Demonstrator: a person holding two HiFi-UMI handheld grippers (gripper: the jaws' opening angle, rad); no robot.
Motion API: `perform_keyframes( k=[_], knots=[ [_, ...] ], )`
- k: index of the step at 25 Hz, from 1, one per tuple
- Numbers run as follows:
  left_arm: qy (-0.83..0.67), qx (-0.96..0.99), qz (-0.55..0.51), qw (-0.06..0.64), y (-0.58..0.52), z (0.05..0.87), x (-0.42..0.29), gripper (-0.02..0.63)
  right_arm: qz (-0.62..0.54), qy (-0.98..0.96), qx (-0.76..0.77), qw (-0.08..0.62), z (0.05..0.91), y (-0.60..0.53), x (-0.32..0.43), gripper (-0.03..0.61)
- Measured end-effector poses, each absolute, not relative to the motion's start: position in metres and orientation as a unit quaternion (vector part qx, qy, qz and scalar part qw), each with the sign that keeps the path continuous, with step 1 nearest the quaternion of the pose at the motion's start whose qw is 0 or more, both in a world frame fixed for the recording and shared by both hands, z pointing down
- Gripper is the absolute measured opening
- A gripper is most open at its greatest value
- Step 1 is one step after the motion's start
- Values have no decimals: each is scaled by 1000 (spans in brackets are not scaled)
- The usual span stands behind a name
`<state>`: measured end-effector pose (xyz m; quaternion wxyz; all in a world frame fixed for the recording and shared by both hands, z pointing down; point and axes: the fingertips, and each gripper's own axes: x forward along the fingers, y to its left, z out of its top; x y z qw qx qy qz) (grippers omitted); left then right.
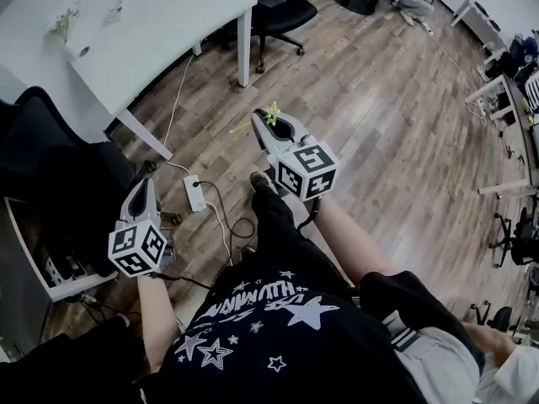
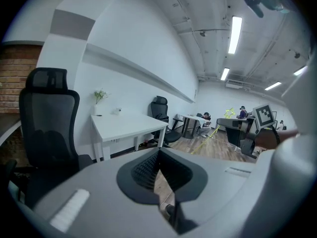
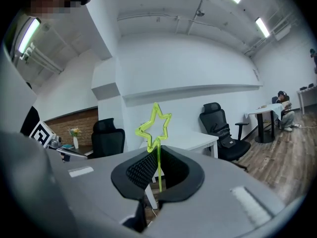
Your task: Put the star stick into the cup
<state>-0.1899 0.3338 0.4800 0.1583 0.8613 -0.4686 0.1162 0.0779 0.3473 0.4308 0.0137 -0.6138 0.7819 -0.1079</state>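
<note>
Star stick (image 3: 155, 125) was clamped in the right tongs (image 3: 157, 157). The ribbed pads were closed on its thin green stem. The yellow-green star outline stood upright above the tips. In the head view the right tongs (image 1: 266, 118) were held out over the wooden floor (image 1: 379, 99), ahead of the person's knee. The star stick (image 1: 271, 114) sat at their tip, and the lower end of the stem projected to the picture's left. The stick was well apart from the white counter (image 1: 168, 23) at the upper left.

The left tongs (image 2: 159, 155) were closed with nothing between the pads. In the head view the left tongs (image 1: 147, 185) were at the lower left, beside a black office chair (image 1: 50, 141). In the left gripper view the star stick (image 2: 229, 113) appeared at the right, and the counter (image 2: 129, 125) stood ahead.

On the counter stood a small vase of flowers (image 2: 99, 97). Near it was a small pale object (image 2: 118, 111), too small to identify. A white power strip (image 1: 195, 194) lay on the floor between the two tongs. A second black office chair (image 1: 282, 7) stood at the counter's far end.
</note>
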Motion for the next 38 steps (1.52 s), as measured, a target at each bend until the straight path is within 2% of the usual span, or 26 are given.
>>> perform_keyframes(
  k=[9,27,38],
  knots=[
    [-518,830,124,167,223,498,-171,3,-124,811,-571,9,456,212,106,31],
    [-567,798,137,152,3,485,-59,3,-139,844,-518,24,439,-34,215,31],
    [-600,778,113,148,-60,464,-62,3,-131,865,-483,30,424,-114,203,31]
  ],
)
